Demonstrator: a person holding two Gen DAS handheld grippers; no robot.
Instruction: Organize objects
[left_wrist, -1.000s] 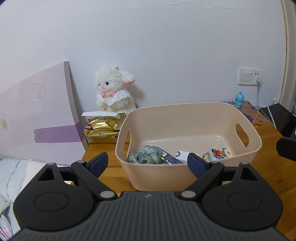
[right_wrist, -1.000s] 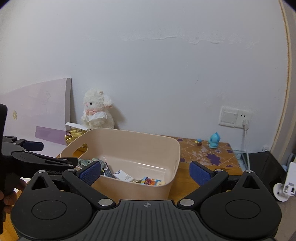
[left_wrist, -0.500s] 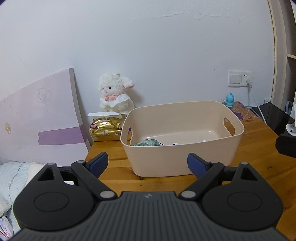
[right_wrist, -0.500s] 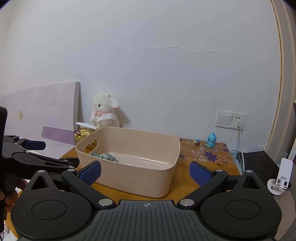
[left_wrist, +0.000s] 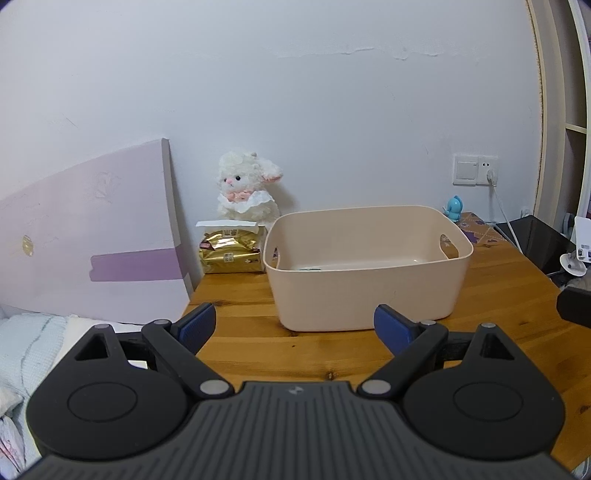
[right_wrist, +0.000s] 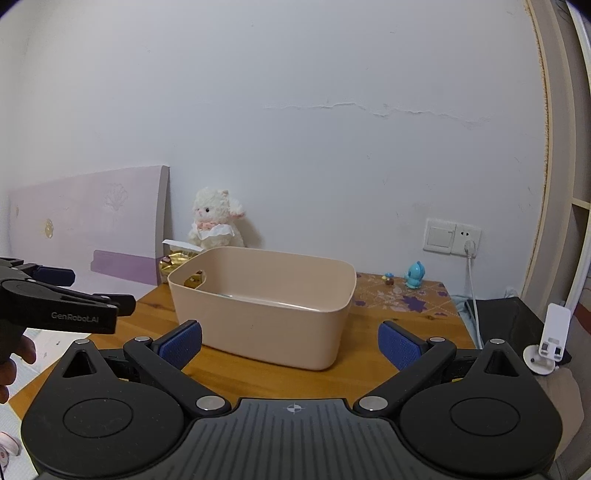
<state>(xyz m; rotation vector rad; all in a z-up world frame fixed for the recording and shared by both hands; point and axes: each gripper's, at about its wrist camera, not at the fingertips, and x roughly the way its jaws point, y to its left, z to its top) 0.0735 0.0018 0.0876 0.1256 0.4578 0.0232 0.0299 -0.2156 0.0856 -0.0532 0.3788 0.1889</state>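
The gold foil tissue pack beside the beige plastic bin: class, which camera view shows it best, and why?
The left wrist view. There the gold foil tissue pack shows whole, beside the beige plastic bin and before the white plush lamb. In the right wrist view, the bin's wall hides most of it; only scraps show.

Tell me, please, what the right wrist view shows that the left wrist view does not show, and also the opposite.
Only the right wrist view shows the left gripper from the side, the hand holding it, and a tiny mushroom figure near the blue toy.

Only the left wrist view shows the whole gold packet and pale bedding beside the table.

Both show the beige bin on the wooden table, the white plush lamb, the blue toy, the wall socket and the lilac board. Both grippers are open and hold nothing.
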